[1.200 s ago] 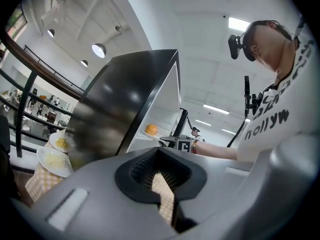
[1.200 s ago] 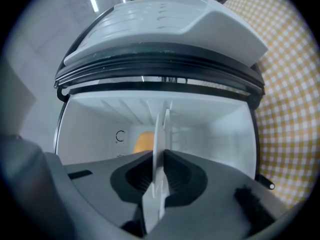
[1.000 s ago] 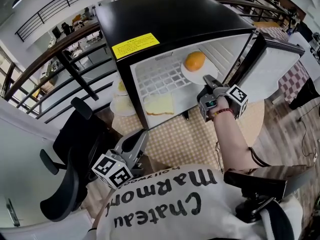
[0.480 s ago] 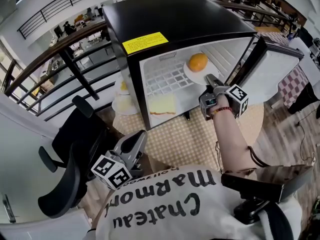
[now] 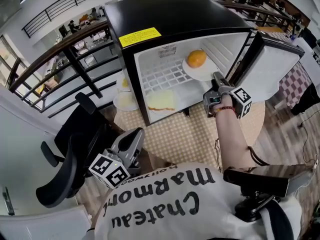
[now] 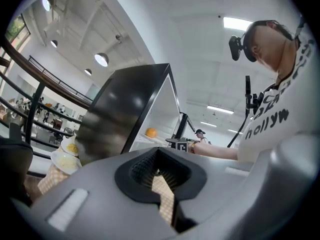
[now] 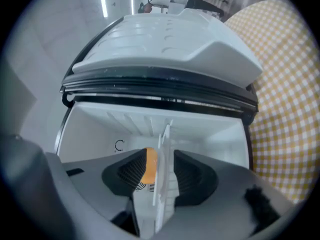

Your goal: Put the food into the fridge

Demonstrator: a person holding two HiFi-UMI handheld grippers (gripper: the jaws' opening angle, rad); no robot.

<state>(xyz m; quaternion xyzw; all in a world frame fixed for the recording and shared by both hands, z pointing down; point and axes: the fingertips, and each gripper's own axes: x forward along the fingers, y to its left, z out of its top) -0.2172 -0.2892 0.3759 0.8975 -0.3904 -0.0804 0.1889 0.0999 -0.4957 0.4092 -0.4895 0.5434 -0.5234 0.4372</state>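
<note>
A black mini fridge (image 5: 170,14) lies open on the round checked table (image 5: 175,139). On its wire shelf rests a white plate (image 5: 202,74) with an orange (image 5: 196,58), and a bread slice (image 5: 161,101) lies lower down. My right gripper (image 5: 217,77) is at the plate's near rim. Its jaws are opening, with the rim (image 7: 162,184) standing loose between them and the orange (image 7: 149,166) behind. My left gripper (image 5: 134,135) hangs low by the person's torso, shut and holding nothing.
The fridge door (image 5: 270,69) stands open on the right, close to my right gripper. Two small plates of food (image 5: 125,100) sit on the table left of the fridge. A black office chair (image 5: 70,154) is at the left, with railings behind.
The right gripper's jaws have spread apart around the plate's rim. The plate with the orange stays on the shelf. The left gripper has barely moved.
</note>
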